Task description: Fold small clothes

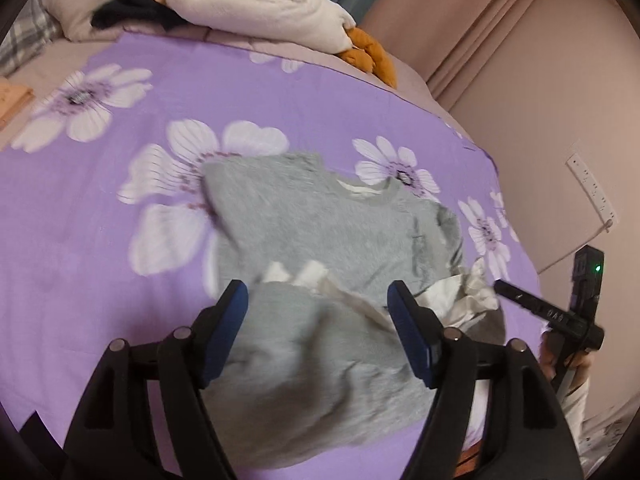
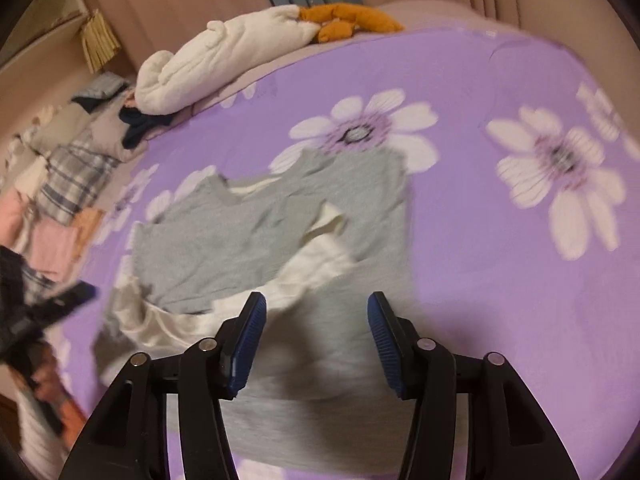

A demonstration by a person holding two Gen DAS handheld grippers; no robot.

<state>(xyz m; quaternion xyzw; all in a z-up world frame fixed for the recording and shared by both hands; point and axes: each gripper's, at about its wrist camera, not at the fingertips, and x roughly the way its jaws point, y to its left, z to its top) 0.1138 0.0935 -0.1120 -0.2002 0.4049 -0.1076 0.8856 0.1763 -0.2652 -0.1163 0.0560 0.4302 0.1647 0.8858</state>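
Shirt [image 1: 320, 232] on the bedspread [image 1: 120, 280], plush toy [image 1: 256, 4] behind (far edge).

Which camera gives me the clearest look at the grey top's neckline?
The left wrist view: the grey top lies fairly sharp there, neckline open toward the far side. The right wrist view shows the same top blurred, neckline less distinct.

Matt grey knit garment [image 1: 320, 220] on smooth purple cotton-like bedsheet [image 1: 100, 260].
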